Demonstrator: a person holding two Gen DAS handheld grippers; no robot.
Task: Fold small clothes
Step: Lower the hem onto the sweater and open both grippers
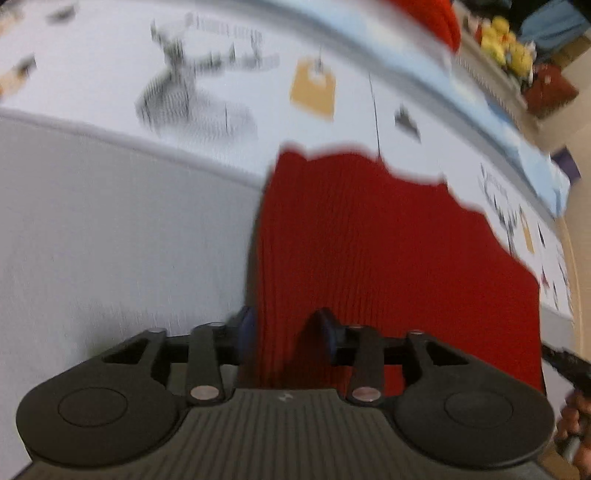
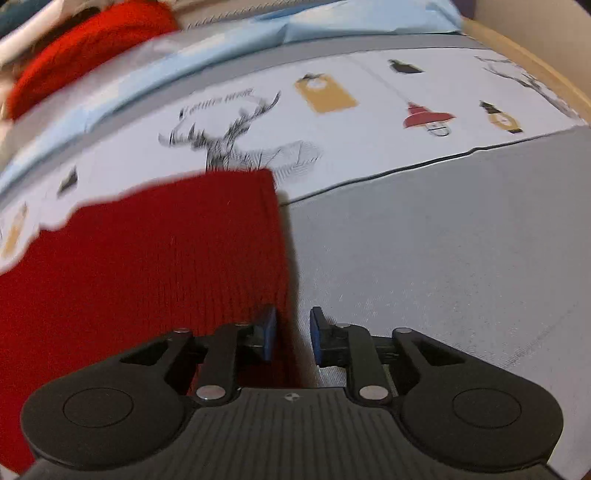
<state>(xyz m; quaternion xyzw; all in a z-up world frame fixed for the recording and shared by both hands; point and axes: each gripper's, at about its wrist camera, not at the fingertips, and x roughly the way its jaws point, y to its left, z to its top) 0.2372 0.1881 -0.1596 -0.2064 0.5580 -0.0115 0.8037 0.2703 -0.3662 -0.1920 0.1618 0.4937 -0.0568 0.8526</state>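
Note:
A red ribbed knit garment [image 1: 369,240] lies flat, partly on the grey sheet [image 1: 110,221] and partly on a white printed cloth [image 1: 184,85]. My left gripper [image 1: 287,330] stands open over the garment's left edge. The knit runs between its blue pads [image 1: 246,326], which do not pinch it. In the right wrist view the same garment [image 2: 147,258] fills the left half. My right gripper [image 2: 291,334] is open at its right edge. That edge sits just inside the left pad [image 2: 269,334], and grey sheet [image 2: 443,240] shows before the other pad.
A second red knit piece [image 2: 92,48] lies bunched at the back on a light blue cloth [image 2: 332,26]. The white cloth [image 2: 240,140] carries deer and tag prints. Yellow soft toys [image 1: 506,40] sit on a shelf beyond. A hand [image 1: 576,417] shows at the right edge.

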